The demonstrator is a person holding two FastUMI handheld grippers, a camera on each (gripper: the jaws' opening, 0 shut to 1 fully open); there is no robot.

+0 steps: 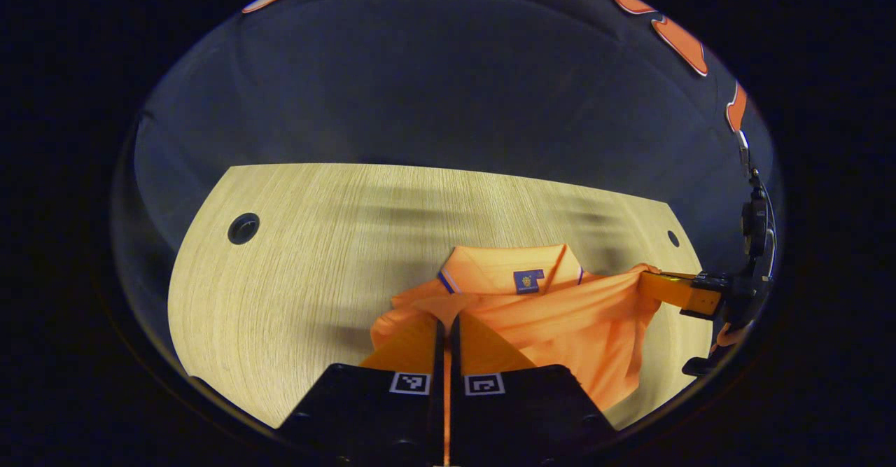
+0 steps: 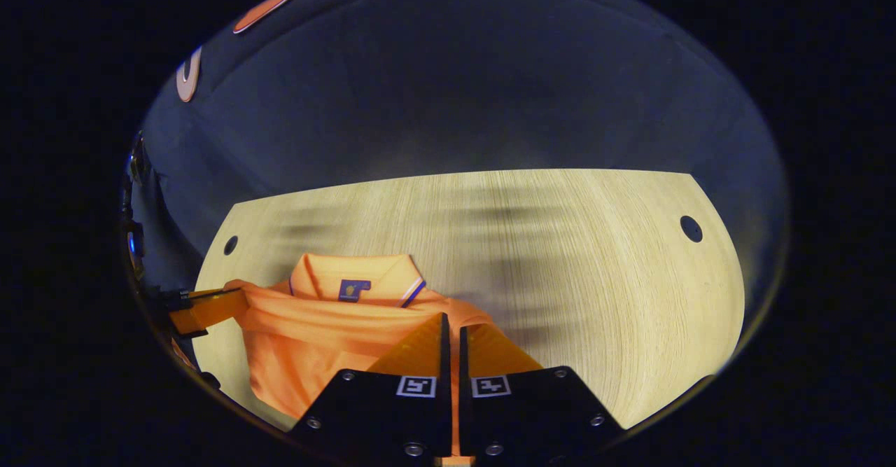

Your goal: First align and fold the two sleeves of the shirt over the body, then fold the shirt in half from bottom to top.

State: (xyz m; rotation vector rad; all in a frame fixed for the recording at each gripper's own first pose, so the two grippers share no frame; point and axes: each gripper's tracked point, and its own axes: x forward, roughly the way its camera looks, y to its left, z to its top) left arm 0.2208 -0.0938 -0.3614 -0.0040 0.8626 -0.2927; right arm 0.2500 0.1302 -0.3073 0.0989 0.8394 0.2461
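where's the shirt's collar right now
The collar sits at the far edge of the orange shirt on the wooden table, just beyond the left claw in the left gripper view; in the right gripper view it lies left of the right claw.

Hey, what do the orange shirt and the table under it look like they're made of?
Shirt: looks like soft matte knit fabric, since it drapes and creases between the grippers; the exact fibre is unclear. Table: pale wood or wood-look laminate, with fine straight grain lines and a low sheen.

Each claw, left [image 1: 446,327] and right [image 2: 451,327], has a black block base bearing two square black-and-white markers; the right's base also shows silver screws.
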